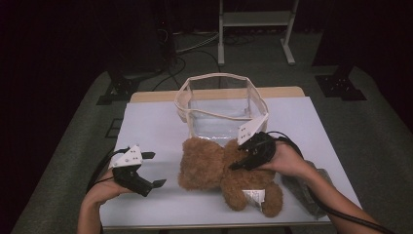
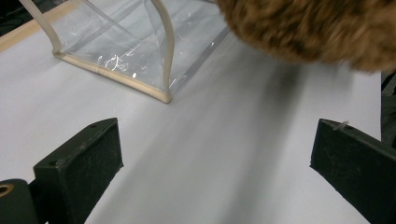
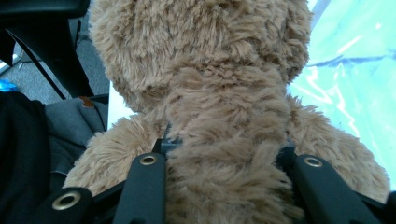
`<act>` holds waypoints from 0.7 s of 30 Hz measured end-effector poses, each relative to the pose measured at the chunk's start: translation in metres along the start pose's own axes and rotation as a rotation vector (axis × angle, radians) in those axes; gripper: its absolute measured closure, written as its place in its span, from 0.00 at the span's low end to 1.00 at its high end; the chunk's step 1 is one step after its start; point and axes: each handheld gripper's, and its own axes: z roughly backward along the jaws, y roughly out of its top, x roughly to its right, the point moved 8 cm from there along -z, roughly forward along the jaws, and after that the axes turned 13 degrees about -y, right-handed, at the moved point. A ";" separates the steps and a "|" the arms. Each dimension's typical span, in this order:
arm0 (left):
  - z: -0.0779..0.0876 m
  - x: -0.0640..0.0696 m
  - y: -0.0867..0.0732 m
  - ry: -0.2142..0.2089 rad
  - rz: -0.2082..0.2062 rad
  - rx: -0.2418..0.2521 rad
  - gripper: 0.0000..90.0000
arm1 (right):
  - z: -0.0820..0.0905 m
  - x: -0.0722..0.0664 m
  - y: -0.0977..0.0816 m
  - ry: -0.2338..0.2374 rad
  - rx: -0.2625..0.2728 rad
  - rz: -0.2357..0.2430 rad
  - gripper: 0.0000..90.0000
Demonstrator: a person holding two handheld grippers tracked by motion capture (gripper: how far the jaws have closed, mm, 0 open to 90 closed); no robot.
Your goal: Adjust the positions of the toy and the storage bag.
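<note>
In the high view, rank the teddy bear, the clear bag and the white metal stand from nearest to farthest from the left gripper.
From the left gripper:
1. Teddy bear, lying just to its right on the table.
2. Clear bag, standing behind the bear.
3. White metal stand, on the floor beyond the table.

White-topped table (image 1: 151, 126) with brown teddy bear (image 1: 214, 170) and clear plastic bag (image 1: 221, 105) on it

I work in what looks like a lab or recording room — beyond my jaws a white-topped table (image 1: 146, 122) stands on grey flooring, with black stand feet (image 1: 341, 87), trailing cables (image 1: 195, 48) and a pale metal frame (image 1: 255, 19) in darkness.
</note>
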 end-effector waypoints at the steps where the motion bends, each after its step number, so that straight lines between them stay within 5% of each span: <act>1: 0.000 0.000 0.000 -0.001 0.000 -0.003 0.02 | 0.003 0.000 0.003 -0.001 0.009 0.003 0.68; 9: 0.000 0.000 -0.002 -0.003 0.005 -0.002 0.02 | 0.016 0.000 0.020 0.004 0.056 0.007 0.69; 21: 0.003 -0.001 -0.004 0.000 0.012 0.002 0.02 | 0.008 0.003 0.023 0.014 0.096 -0.029 0.71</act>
